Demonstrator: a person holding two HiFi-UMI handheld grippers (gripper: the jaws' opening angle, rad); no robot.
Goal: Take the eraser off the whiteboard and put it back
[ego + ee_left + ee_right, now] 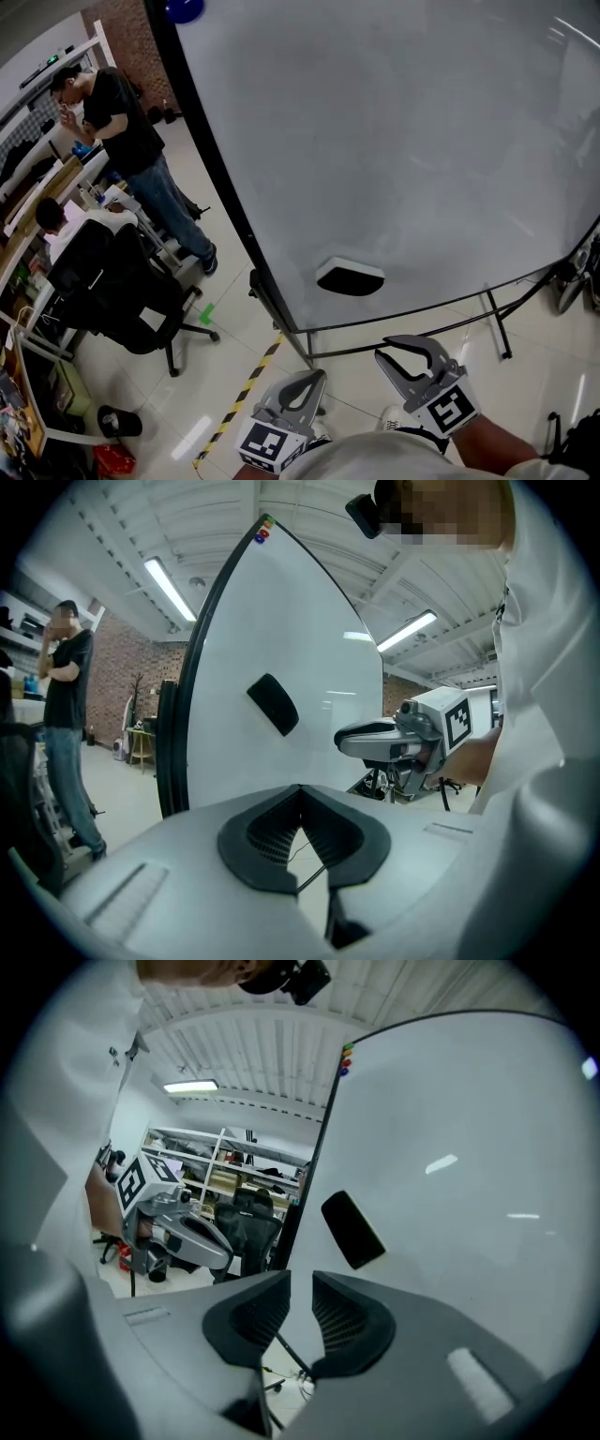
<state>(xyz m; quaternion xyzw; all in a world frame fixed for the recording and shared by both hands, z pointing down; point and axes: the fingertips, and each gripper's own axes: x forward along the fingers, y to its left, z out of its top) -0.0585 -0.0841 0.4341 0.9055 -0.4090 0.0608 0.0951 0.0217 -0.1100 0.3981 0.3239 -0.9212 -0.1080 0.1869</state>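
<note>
The black eraser (350,277) clings to the lower part of the whiteboard (403,141), tilted in both gripper views (273,704) (352,1229). My left gripper (314,377) is held low in front of the board's bottom left corner, its jaws meeting at the tips (300,789) with nothing in them. My right gripper (390,349) sits just below the eraser and apart from it; a narrow gap shows between its pads (300,1279), and nothing is in that gap. Each gripper also shows in the other's view: the right gripper (345,742) and the left gripper (221,1252).
The board's metal stand legs (497,323) spread over the tiled floor. Yellow-black tape (246,389) runs along the floor at the left. A person (131,141) stands by desks at the far left, next to a black office chair (122,291).
</note>
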